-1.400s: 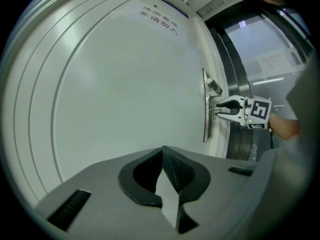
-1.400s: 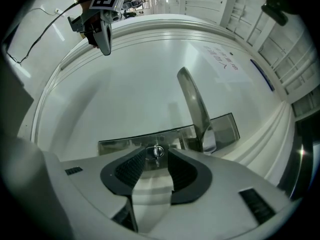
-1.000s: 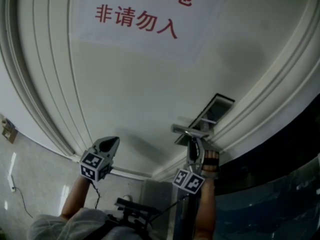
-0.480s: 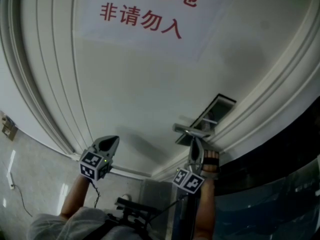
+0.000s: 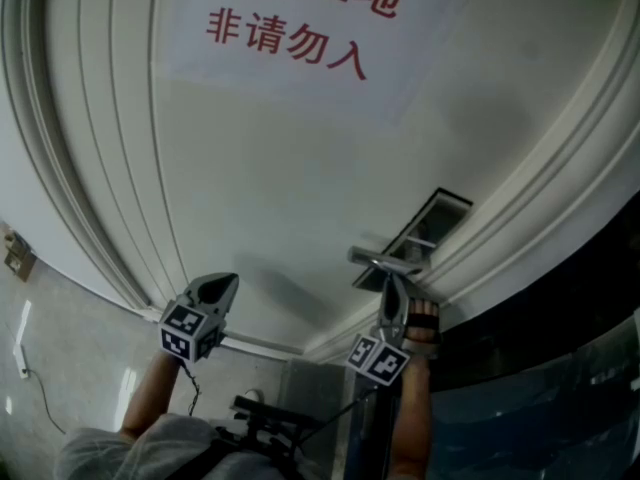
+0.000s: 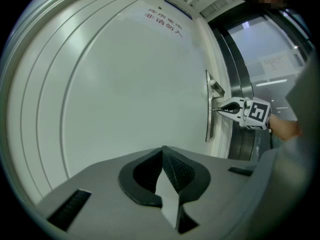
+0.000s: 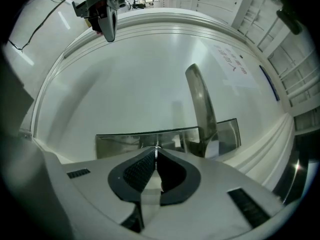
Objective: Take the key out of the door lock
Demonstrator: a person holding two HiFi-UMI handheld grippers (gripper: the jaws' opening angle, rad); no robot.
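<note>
A white door [image 5: 300, 178] carries a metal lock plate [image 7: 125, 141] with a lever handle [image 7: 201, 104]. My right gripper [image 5: 389, 282] points at the plate just under the handle [image 5: 385, 261]. Its jaws have just been closing and now stand shut on the thin silver key [image 7: 156, 147], which sticks out of the plate. In the left gripper view the same key [image 6: 215, 111] shows between the right gripper's [image 6: 220, 111] tips at the plate [image 6: 210, 119]. My left gripper [image 5: 222, 286] is held away to the left near the door face, shut and with nothing in it.
A paper notice with red characters [image 5: 300, 28] hangs on the door. Moulded door frame [image 5: 90, 168] curves along the left. Dark glass panelling [image 5: 560, 368] stands to the right of the door. A person's arms [image 5: 150, 398] hold both grippers.
The right gripper's jaws have drawn together at the lock plate. Neither hand has shifted; the view has only tilted slightly.
</note>
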